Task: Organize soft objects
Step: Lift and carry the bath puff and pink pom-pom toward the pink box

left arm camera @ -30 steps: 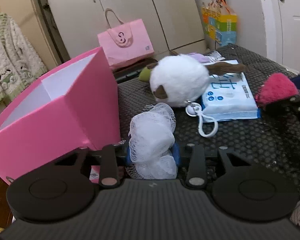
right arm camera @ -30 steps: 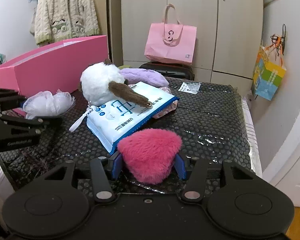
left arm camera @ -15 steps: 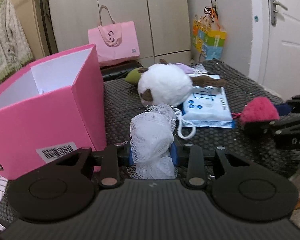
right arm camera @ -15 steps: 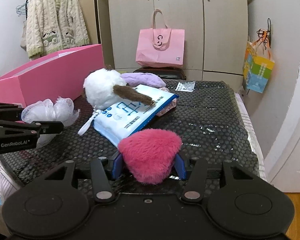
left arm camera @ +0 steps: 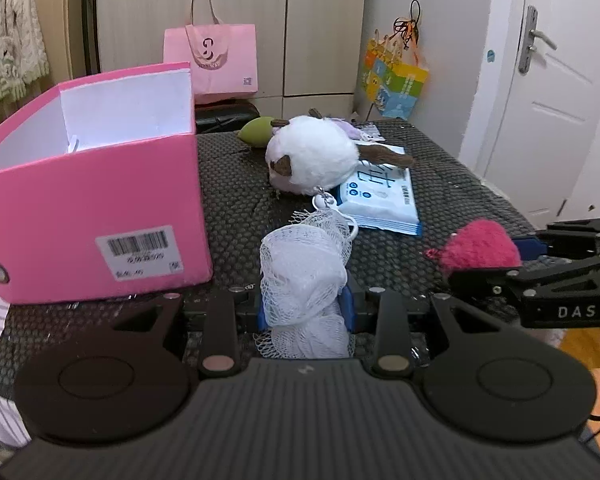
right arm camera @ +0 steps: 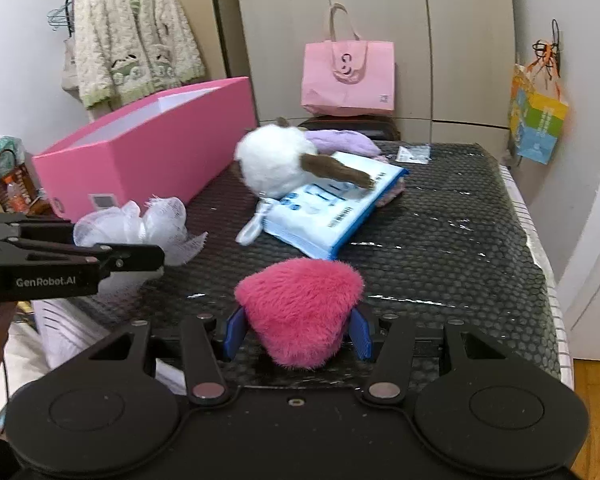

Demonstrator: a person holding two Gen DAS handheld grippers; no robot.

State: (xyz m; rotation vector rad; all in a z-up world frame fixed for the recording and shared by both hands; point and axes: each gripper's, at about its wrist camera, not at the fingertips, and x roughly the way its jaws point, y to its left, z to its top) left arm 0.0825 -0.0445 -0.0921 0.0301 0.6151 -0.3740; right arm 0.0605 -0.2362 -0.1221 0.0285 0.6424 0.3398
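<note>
My left gripper (left arm camera: 305, 306) is shut on a white mesh bath puff (left arm camera: 304, 268), held just above the black dotted mat. The same puff (right arm camera: 140, 226) shows at the left of the right wrist view. My right gripper (right arm camera: 298, 330) is shut on a fluffy magenta plush (right arm camera: 300, 304), which appears at the right of the left wrist view (left arm camera: 480, 248). An open pink box (left arm camera: 92, 184) stands to the left, white inside. A round white plush with brown ears (left arm camera: 312, 160) lies mid-table, partly on a blue tissue pack (left arm camera: 380, 200).
A green plush (left arm camera: 258, 132) and a purple plush (right arm camera: 340, 142) lie behind the white one. A pink tote bag (right arm camera: 348, 76) stands against the cupboards. A colourful bag (left arm camera: 396, 84) hangs on the right wall, beside a white door (left arm camera: 548, 92).
Both grippers drew back and rose slightly with their loads. The left one rolled level, so the pink box now stands upright in its view and shows its barcode face.
</note>
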